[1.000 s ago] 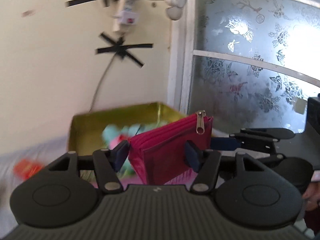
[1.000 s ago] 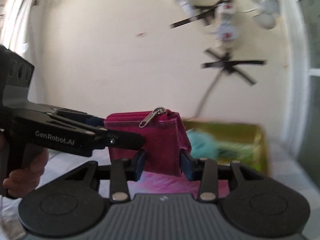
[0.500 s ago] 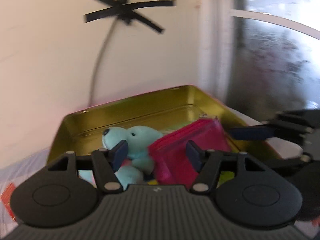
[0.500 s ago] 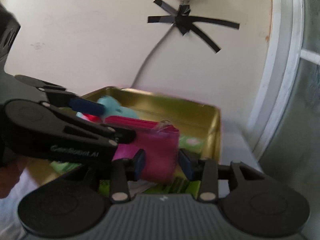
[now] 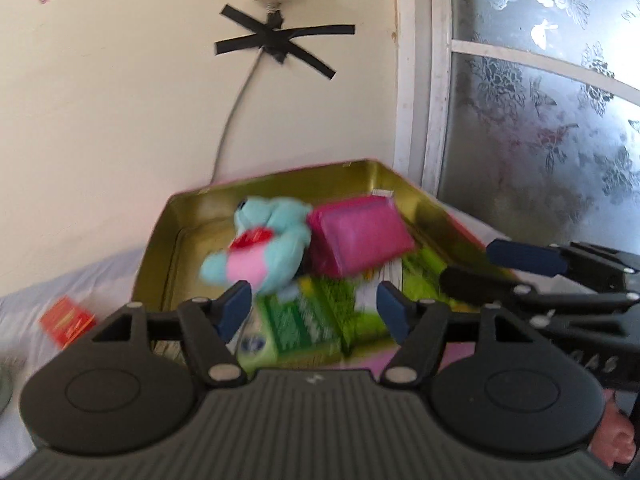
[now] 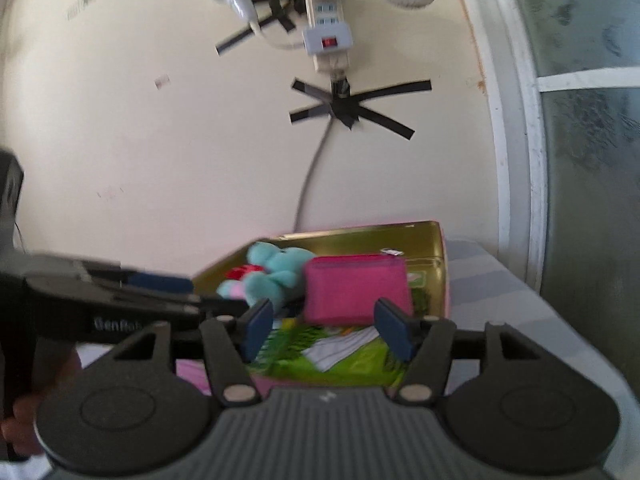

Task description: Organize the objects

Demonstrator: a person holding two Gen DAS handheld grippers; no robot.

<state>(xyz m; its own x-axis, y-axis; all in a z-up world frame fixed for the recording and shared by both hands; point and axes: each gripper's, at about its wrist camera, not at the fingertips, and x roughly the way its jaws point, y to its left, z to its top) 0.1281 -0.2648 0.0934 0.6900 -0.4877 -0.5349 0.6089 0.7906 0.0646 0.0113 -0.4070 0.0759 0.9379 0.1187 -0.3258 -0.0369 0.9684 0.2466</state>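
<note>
A pink zip purse point(image 5: 358, 240) point(image 6: 356, 286) lies tilted inside the gold tin box point(image 5: 276, 184) point(image 6: 434, 252), leaning on a turquoise plush toy point(image 5: 272, 244) point(image 6: 276, 270). My left gripper point(image 5: 314, 308) hovers at the tin's near side. Its jaws are opening, with nothing between the pads, and the purse lies beyond them. My right gripper point(image 6: 326, 326) is also opening. Its blue pads point(image 6: 394, 330) stand clear of the purse just ahead. Each gripper shows in the other's view: the right gripper point(image 5: 496, 272) at the right, the left gripper point(image 6: 188, 292) at the left.
Green packets point(image 5: 308, 320) and a white paper point(image 6: 340, 348) fill the tin's near part. A red packet point(image 5: 66, 320) lies on the pale cloth to the left. A power strip point(image 6: 326, 28) and taped cable point(image 5: 240, 100) hang on the wall behind. A frosted window point(image 5: 540, 100) stands right.
Both grippers held the purse in the air above the tin. They lowered it into the tin, let go and widened their jaws, and the purse now rests against the plush toy.
</note>
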